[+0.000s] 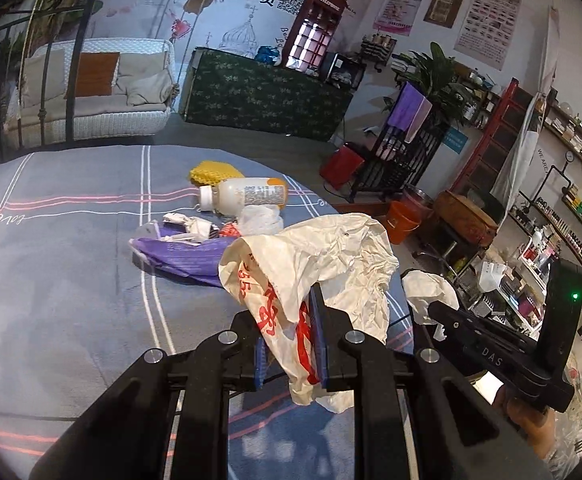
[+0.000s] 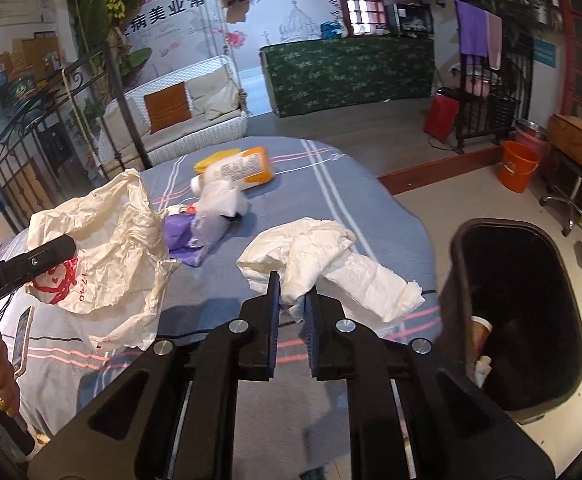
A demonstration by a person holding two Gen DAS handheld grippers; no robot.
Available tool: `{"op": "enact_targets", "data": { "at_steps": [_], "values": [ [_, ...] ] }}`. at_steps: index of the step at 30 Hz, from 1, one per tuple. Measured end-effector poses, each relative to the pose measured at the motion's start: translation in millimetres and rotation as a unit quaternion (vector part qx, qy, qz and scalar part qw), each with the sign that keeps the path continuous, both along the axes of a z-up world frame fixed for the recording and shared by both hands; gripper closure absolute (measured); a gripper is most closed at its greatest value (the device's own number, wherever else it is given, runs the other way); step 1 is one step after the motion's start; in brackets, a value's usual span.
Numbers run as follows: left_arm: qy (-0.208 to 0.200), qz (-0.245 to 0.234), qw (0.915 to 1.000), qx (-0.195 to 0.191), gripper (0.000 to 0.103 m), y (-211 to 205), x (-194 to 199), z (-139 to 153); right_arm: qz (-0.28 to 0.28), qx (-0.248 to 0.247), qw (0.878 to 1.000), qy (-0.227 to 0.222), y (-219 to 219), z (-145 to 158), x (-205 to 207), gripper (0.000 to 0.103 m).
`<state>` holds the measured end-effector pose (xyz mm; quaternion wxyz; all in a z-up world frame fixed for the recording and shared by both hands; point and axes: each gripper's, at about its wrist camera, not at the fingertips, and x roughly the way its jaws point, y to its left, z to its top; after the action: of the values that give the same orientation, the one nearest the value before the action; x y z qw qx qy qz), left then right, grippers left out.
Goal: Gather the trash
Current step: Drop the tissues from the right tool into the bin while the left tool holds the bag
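My left gripper (image 1: 291,340) is shut on a crumpled cream plastic bag with red print (image 1: 311,264) and holds it above the bed; the bag also shows in the right wrist view (image 2: 103,248). My right gripper (image 2: 293,304) is shut on a wad of white tissue paper (image 2: 323,256), also seen in the left wrist view (image 1: 427,292). On the bed lie a white bottle with an orange base (image 1: 247,194), a purple bag (image 1: 183,252), small white scraps (image 1: 187,226) and a yellow sponge (image 1: 211,170). A black trash bin (image 2: 519,320) stands right of the bed.
The bed has a grey-blue striped cover (image 1: 71,240). An orange bucket (image 2: 517,166) and a red box (image 2: 441,114) stand on the floor beyond. A green-covered counter (image 2: 347,74) and a white wicker sofa (image 2: 183,116) are at the back. A phone (image 2: 23,336) is in the hand at left.
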<state>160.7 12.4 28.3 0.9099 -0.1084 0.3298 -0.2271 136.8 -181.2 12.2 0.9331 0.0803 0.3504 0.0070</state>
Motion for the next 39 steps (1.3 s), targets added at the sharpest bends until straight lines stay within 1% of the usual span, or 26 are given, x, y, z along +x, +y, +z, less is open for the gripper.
{"op": "enact_targets", "data": {
  "at_steps": [8,15,18,21,25,30,32,35,36,37,38,39],
  "values": [
    [-0.009,-0.058,0.9983,-0.002,0.085,-54,1,6,-0.065,-0.011,0.998,-0.008,-60,5,-26,0.091],
    [-0.004,-0.111,0.9938,-0.003,0.085,-103,3,3,-0.136,-0.015,0.991,0.012,-122,-10,-44,0.091],
    [-0.001,-0.136,0.9907,-0.004,0.085,-128,4,3,-0.16,-0.011,0.987,0.029,-147,-21,-46,0.091],
    [-0.001,-0.153,0.9882,-0.003,0.085,-145,3,3,-0.181,-0.006,0.982,0.055,-171,-38,-44,0.091],
    [0.008,-0.175,0.9845,0.0,0.085,-168,1,-2,-0.202,-0.003,0.974,0.107,-196,-68,-35,0.091],
    [0.019,-0.191,0.9813,0.009,0.085,-189,3,-8,-0.214,0.011,0.964,0.158,-217,-103,-20,0.091],
    [0.02,-0.194,0.9806,0.014,0.085,-194,4,-9,-0.218,0.004,0.96,0.175,-220,-112,-14,0.091],
    [0.019,-0.2,0.9794,0.021,0.085,-201,5,-12,-0.227,0.004,0.955,0.19,-223,-124,-10,0.091],
    [0.019,-0.202,0.979,0.023,0.085,-204,6,-13,-0.228,0.005,0.953,0.201,-226,-131,-6,0.09],
    [0.019,-0.204,0.9785,0.025,0.085,-206,6,-14,-0.231,0.005,0.95,0.209,-229,-136,-6,0.086],
    [0.02,-0.206,0.978,0.027,0.085,-209,7,-15,-0.234,0.01,0.948,0.215,-232,-141,-6,0.084],
    [0.021,-0.207,0.9776,0.029,0.085,-211,7,-15,-0.235,0.02,0.947,0.216,-235,-144,-6,0.081]
  ]
}}
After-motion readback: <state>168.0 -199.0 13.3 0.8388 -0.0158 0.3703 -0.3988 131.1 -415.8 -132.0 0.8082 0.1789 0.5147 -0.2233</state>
